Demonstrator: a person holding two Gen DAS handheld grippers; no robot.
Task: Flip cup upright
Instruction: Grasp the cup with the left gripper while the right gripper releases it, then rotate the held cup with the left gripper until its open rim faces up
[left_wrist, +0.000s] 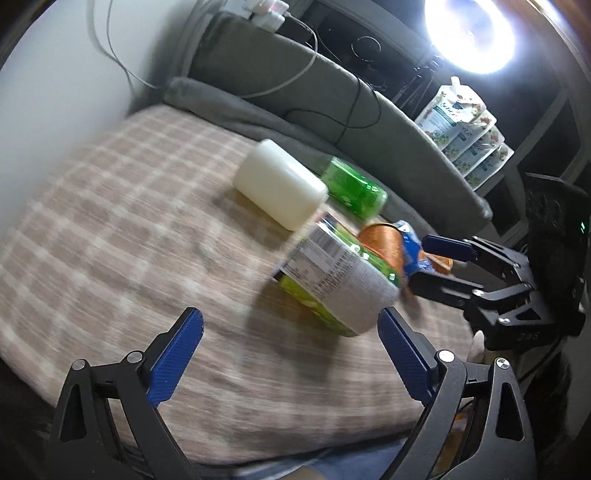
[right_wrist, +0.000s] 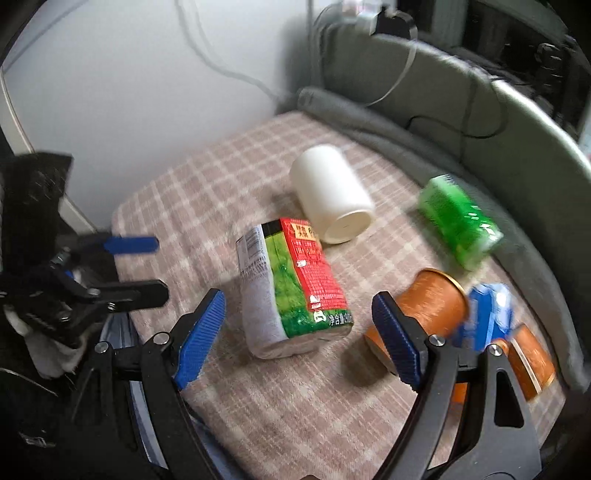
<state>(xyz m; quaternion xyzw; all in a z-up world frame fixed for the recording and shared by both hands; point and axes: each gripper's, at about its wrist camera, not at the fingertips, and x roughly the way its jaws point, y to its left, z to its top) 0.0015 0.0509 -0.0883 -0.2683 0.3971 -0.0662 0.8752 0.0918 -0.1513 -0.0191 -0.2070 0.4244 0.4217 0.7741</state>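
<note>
The white cup lay on its side near the middle of the checked cloth, its smooth, slightly tapered plastic wall matte and unmarked; in my right wrist view the recessed round end faced the camera. From the left wrist view the same cup read as a pale cream cylinder, blurred by motion.

Just beside it, nearer the grippers, a carton lay flat: rectangular, glossy printed card, red and green panels with a grey barcode face. I could not tell whether it touched the cup. A green can lay on its side toward the cloth's far right edge, against the grey padded rim. Two orange cans lay at the near right with a crumpled blue packet between them.

My left gripper hung over the near edge of the cloth, its ribbed blue pads spread wide, nothing between them. The right gripper was likewise spread wide and empty, the carton's near end showing in the gap beyond its tips. Each gripper also showed in the other's view: the right one at the orange cans, the left one off the cloth's left side.

The cloth was a soft woven fabric, pink-beige with pale cross lines. Cables trailed over the grey rim behind, and stacked printed pouches stood on shelving at right.
</note>
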